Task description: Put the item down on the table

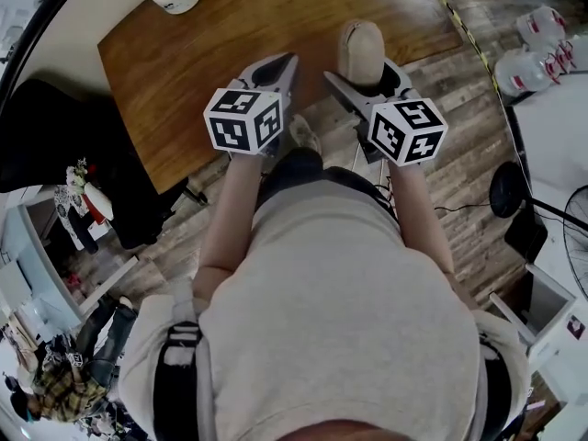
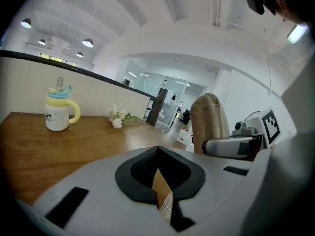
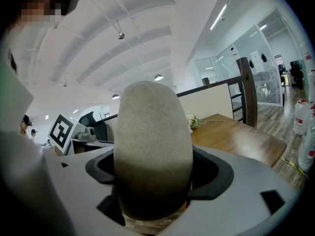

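Right claw (image 1: 366, 83): my jaws pinch the beige egg-shaped item (image 3: 152, 146) at its base.
Item: juts toward 12 o'clock, over the table (image 1: 220, 53) near its edge.
Left claw (image 2: 160, 181): pressed together, empty.

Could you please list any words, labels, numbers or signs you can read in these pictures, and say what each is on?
No text is readable.
Mug: small dark print, too small to read.
Jugs: red labels, blurred.
Left cube, right cube: black-and-white square markers, no letters.
Item: no print visible.
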Available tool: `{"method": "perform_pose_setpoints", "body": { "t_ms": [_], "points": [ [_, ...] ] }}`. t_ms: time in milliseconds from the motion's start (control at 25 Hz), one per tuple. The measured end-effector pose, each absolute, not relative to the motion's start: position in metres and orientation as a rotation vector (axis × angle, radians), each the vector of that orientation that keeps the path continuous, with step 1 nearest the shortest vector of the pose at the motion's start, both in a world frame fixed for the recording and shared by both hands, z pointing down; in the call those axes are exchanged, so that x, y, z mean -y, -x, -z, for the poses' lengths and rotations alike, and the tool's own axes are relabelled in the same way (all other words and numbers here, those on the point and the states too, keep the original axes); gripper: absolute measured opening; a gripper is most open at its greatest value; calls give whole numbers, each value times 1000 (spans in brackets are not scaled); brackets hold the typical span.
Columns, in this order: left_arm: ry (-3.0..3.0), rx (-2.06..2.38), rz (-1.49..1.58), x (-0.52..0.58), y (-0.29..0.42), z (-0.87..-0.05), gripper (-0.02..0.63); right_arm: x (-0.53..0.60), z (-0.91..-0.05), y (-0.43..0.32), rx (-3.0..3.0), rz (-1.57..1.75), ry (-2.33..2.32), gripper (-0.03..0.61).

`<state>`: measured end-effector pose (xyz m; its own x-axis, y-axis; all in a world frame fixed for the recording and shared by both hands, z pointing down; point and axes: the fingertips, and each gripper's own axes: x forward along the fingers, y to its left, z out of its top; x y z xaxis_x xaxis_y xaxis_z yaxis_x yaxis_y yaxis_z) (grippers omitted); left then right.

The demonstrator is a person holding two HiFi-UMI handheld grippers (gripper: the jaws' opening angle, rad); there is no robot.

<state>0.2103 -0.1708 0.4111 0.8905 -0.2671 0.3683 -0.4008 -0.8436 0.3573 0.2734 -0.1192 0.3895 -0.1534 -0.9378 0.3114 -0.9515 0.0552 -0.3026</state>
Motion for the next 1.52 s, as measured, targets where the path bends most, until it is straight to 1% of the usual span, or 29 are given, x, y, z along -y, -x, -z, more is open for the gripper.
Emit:
{"method": "perform_pose_setpoints", "body": {
  "t_ms": [320, 720, 1080, 1520],
  "points": [
    [-2589, 571, -378, 233, -221, -407, 11, 190, -385, -292, 2296, -683, -1930, 411],
    [-2556, 689, -332, 291, -214, -405, 11, 260, -379, -289, 2377, -636, -1796, 411],
    [-2505, 768, -281, 312, -188, -410, 11, 290, -386, -269, 2414, -633, -1667, 411],
    [-2460, 830, -306, 316, -165, -430, 11, 304, -413, -249, 2412, -645, -1499, 411]
  ]
}}
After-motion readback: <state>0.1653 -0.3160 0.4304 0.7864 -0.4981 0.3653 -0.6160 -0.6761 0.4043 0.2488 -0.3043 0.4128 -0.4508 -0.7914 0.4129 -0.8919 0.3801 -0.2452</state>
